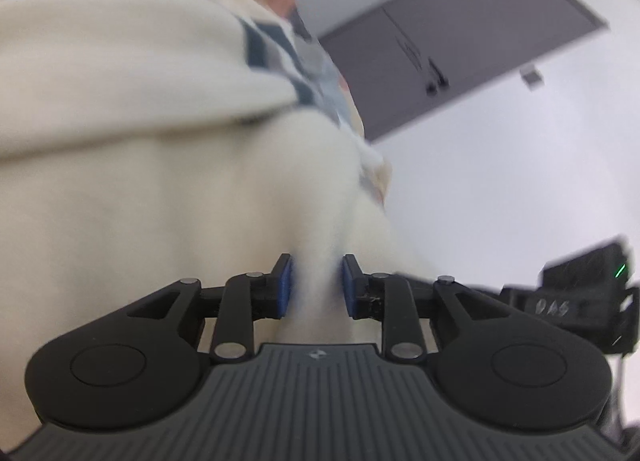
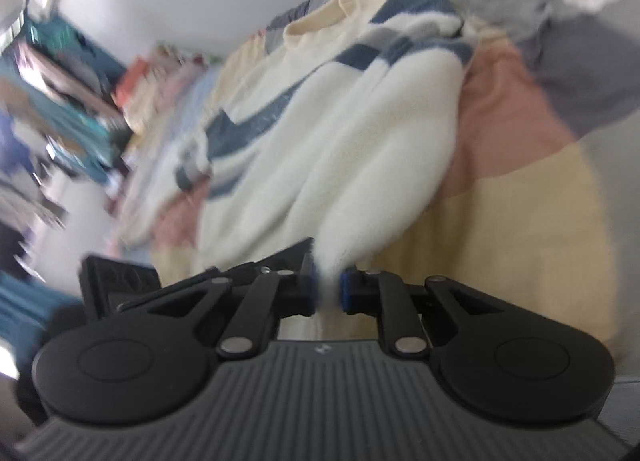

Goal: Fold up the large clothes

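Cream sweater (image 2: 340, 133) with navy and grey stripes; bedspread (image 2: 520, 197) in pink, yellow, grey blocks.

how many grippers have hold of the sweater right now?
2. The left gripper has a cream fold of the sweater between its pads; the right gripper pinches another edge, above the patchwork blanket.

The right gripper (image 2: 328, 287) pinches a fold of the cream sweater (image 2: 320, 133) with blue stripes, which lies spread over a pastel patchwork bedspread (image 2: 520, 201).
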`<state>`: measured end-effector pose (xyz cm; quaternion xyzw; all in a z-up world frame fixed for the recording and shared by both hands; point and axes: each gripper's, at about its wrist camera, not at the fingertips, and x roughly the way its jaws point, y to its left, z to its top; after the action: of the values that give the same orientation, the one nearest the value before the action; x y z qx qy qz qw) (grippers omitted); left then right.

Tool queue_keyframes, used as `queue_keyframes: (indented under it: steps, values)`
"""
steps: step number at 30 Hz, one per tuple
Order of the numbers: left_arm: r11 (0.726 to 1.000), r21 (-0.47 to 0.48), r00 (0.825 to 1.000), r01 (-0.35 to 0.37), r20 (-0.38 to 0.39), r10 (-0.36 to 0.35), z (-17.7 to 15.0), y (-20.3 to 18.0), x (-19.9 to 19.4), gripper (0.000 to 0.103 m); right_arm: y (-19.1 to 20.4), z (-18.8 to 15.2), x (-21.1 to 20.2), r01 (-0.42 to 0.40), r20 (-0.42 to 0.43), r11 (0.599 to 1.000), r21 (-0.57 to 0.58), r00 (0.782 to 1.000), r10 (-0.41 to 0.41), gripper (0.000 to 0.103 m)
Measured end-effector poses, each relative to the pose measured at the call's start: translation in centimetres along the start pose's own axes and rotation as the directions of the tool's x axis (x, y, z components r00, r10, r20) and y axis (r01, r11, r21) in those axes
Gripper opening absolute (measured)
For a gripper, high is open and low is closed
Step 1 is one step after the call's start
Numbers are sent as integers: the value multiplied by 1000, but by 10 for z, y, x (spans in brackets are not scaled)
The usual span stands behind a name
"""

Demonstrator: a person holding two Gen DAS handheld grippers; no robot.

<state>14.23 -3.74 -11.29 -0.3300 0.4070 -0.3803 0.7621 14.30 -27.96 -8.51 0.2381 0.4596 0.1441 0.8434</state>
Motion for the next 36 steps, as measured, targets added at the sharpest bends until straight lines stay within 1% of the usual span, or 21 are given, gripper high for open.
queue_keyframes:
  steps: [2, 3, 6, 7, 9, 11, 13, 17, 19, 20, 21, 22, 23, 24, 25, 27, 28, 31, 33, 35, 36]
  values:
    - [1000, 14, 999, -10, -40, 11, -7, -5, 14, 31, -2, 2, -6, 81, -34, 995, -57, 996, -83, 14]
    - [1000, 12, 998, -20, -62, 21, -10, -5, 23, 32, -7, 3, -7, 121, -52, 990, -65, 991, -125, 14]
    - [999, 4, 992, -48, -118, 48, -17, -1, 45, 32, -20, -2, -2, 226, -86, 971, -76, 969, -232, 15]
    - [998, 11, 988, -69, -139, 70, -21, -1, 53, 32, -26, -4, -1, 253, -98, 965, -67, 961, -258, 15]
    - [993, 40, 979, -110, -167, 115, -27, -2, 64, 32, -32, -2, -2, 274, -117, 961, -40, 954, -277, 17]
    - [982, 112, 972, -149, -164, 166, -30, -10, 71, 32, -39, -2, -3, 274, -137, 962, -1, 953, -271, 17]
    - [977, 139, 970, -158, -161, 180, -32, -15, 72, 32, -41, -2, -6, 274, -146, 962, 11, 952, -269, 17]
    - [971, 169, 968, -166, -159, 193, -30, -22, 70, 32, -40, 0, -18, 300, -152, 954, 13, 943, -294, 19]
    - [960, 202, 969, -196, -110, 221, -24, -31, 65, 32, -37, 3, -23, 315, -148, 949, 11, 939, -310, 20]
    - [953, 223, 970, -206, -81, 229, -21, -36, 59, 32, -34, 5, -25, 322, -139, 947, 5, 938, -319, 23]
    - [948, 238, 972, -213, -50, 231, -18, -42, 51, 32, -32, 8, -29, 330, -126, 944, -2, 936, -327, 30]
    - [945, 246, 974, -218, -14, 228, -12, -47, 41, 32, -29, 11, -32, 329, -113, 944, -12, 938, -328, 34]
    - [941, 252, 974, -224, 15, 228, -8, -50, 33, 32, -26, 15, -36, 322, -98, 947, -13, 942, -321, 41]
    - [936, 261, 972, -234, 53, 228, -3, -54, 23, 32, -23, 19, -40, 318, -74, 948, -9, 945, -317, 43]
    - [931, 272, 969, -245, 86, 230, 1, -57, 15, 32, -20, 23, -42, 318, -52, 948, -11, 947, -318, 44]
    - [917, 290, 960, -273, 146, 240, 12, -63, -2, 32, -10, 32, -44, 319, -6, 947, -32, 948, -319, 44]
    - [912, 296, 955, -284, 170, 242, 17, -66, -10, 32, -4, 36, -44, 328, 27, 944, -44, 945, -327, 44]
    - [904, 296, 942, -308, 230, 245, 28, -66, -36, 32, 14, 48, -37, 331, 102, 939, -96, 941, -322, 44]
    - [899, 294, 932, -324, 262, 250, 30, -66, -55, 35, 26, 52, -27, 321, 135, 939, -124, 943, -305, 44]
    - [890, 291, 917, -351, 301, 263, 37, -67, -70, 36, 40, 55, -11, 301, 151, 940, -158, 948, -278, 44]
    - [882, 290, 905, -372, 325, 275, 40, -64, -76, 36, 45, 56, -3, 293, 157, 940, -176, 951, -267, 44]
